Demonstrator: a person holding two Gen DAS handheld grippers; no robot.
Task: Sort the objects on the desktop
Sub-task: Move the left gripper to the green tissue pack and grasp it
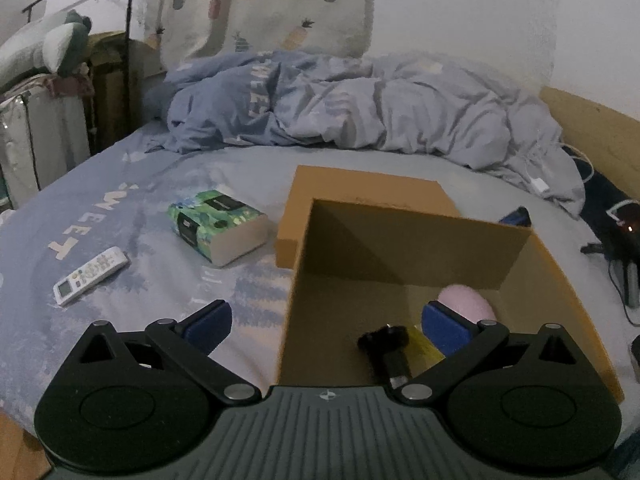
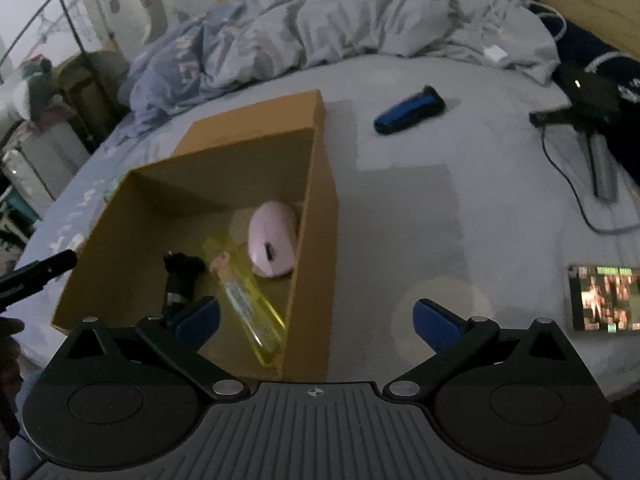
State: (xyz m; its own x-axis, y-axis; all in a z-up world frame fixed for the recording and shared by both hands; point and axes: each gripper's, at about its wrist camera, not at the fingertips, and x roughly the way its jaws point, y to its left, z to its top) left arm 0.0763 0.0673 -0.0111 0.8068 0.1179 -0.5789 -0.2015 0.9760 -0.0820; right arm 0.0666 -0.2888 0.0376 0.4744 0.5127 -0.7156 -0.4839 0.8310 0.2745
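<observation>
1. Left tool [image 1: 326,330]: spread, empty, over the near-left wall of the box [image 1: 400,248].
2. Right tool [image 2: 316,318]: spread, empty.
3. Box on bed holds mouse [image 2: 273,245], yellow tube [image 2: 248,300].
4. Shaver [image 2: 410,115]: on bed, far right of box.

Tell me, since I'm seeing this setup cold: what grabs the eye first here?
The open cardboard box in the middle of the bed, holding a pink mouse, a yellow tube and a small black object. Left of it lie a green tissue pack and a white remote; to its right, a blue-black shaver. Both grippers are open and empty.
</observation>
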